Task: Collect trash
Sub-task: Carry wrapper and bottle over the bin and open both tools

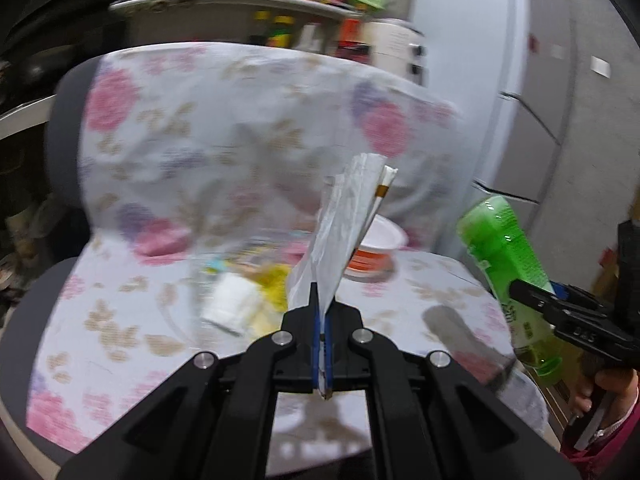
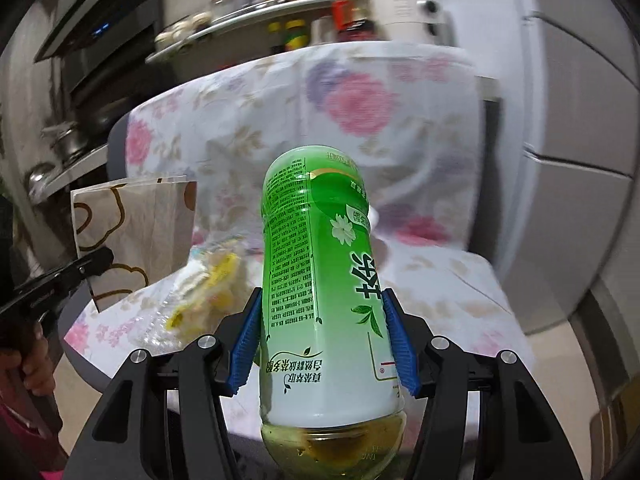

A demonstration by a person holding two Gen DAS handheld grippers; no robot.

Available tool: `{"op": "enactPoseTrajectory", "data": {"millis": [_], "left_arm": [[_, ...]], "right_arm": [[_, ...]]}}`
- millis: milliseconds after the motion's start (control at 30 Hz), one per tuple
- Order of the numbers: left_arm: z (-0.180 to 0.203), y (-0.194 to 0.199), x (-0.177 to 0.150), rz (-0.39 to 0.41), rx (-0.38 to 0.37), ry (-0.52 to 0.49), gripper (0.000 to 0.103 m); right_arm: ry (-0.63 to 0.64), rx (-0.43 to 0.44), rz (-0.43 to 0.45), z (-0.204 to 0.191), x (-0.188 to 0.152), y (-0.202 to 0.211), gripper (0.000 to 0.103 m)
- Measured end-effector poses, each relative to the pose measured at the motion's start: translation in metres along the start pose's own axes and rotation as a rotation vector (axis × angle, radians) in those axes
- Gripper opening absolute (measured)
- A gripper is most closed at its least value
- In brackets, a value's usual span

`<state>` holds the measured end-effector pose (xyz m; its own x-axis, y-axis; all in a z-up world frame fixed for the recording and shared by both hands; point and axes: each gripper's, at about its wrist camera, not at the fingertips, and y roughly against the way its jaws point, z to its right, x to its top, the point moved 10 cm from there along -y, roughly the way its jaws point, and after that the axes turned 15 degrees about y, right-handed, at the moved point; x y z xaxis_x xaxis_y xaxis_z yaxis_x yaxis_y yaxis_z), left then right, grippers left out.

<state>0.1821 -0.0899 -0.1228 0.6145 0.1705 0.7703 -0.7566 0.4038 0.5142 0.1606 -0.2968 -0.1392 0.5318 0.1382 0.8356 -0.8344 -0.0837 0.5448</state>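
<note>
Green bottle (image 2: 320,280) is being clamped by the right gripper (image 2: 324,340); a paper bag (image 1: 340,232) is being pinched by the left gripper (image 1: 322,320).

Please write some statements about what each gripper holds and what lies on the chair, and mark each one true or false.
1. The right gripper holds a green bottle. True.
2. The bottle is full to the top. False: only a little yellowish liquid shows at its lower end.
3. The left gripper is shut on a paper bag. True.
4. The chair is bare grey. False: a floral cloth covers its seat and back.
5. A white cup with an orange band sits on the seat behind the bag. True.
6. The seat holds no other trash. False: crumpled plastic wrapping, yellow and white, lies there.
</note>
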Motion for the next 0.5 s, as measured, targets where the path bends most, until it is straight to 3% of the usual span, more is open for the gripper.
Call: {"op": "enactPoseTrajectory", "data": {"millis": [233, 500], "left_arm": [[0.093, -0.007, -0.058, -0.086, -0.185, -0.091, 0.000], [0.212, -0.021, -0.149, -0.233, -0.407, -0.273, 0.000]], "right_arm": [[-0.101, -0.162, -0.001, 0.055, -0.058, 0.064, 0.058], [-0.263, -0.373, -0.040, 0.134, -0.140, 0.134, 0.058]]}}
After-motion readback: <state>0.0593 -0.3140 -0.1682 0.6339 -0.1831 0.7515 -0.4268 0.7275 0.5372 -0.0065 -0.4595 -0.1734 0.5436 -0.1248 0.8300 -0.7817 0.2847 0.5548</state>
